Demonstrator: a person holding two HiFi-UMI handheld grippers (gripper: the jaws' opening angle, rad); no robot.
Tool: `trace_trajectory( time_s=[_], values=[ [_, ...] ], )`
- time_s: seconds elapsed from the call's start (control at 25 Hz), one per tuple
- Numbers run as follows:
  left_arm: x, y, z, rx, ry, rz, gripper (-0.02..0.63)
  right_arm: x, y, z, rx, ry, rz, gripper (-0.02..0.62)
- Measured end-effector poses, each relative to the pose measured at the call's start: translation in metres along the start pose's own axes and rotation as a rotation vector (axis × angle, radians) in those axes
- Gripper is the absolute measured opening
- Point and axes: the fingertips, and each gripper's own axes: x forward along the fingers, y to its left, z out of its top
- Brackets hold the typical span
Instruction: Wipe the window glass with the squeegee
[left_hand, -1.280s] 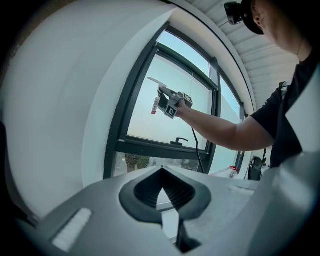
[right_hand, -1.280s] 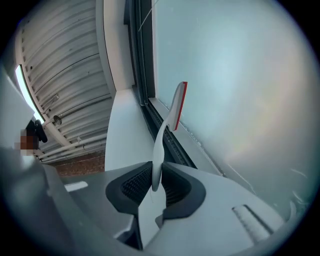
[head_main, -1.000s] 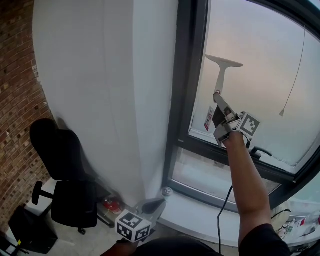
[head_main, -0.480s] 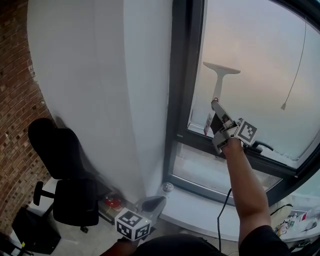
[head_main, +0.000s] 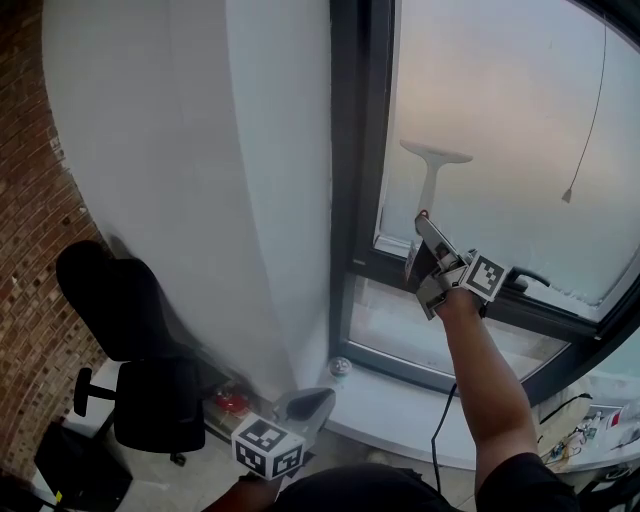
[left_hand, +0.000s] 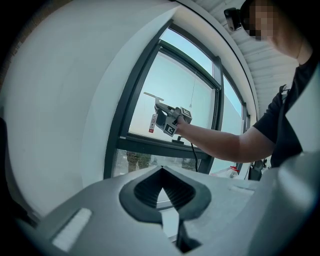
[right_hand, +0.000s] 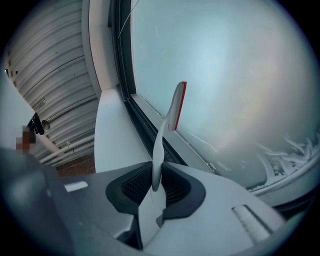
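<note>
Window glass (head_main: 500, 120) rises ahead. My right gripper (head_main: 425, 228) is clamped on the squeegee (head_main: 432, 172), whose handle runs straight up from it, the blade crosswise against the pane. My left gripper (head_main: 305, 405), closed and empty, hangs well below.

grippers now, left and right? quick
Left gripper: closed, empty.
Right gripper: closed on the white plastic squeegee, red-edged blade against the glass.

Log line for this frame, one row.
phase: wipe | right tool: shut on squeegee | contact: on window glass, lower-left of pane | left tool: shut, empty, held low
</note>
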Motion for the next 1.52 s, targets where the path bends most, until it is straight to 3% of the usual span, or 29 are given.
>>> trace_trajectory(
  time_s=[0.6,1.24,1.52],
  values=[
    [-0.005,-0.001,-0.004,-0.005,0.019,-0.004,0.0,-0.027,-0.027,-0.055,0.083,0.022,-0.06,0.081],
    [-0.01,-0.006,-0.006,0.0,0.033,0.011,0.0,-0.074,-0.073,-0.126,0.224,0.045,-0.173,0.08],
    [-0.011,-0.009,-0.01,0.004,0.05,0.01,0.0,-0.087,-0.081,-0.152,0.327,0.031,-0.17,0.08]
  ],
)
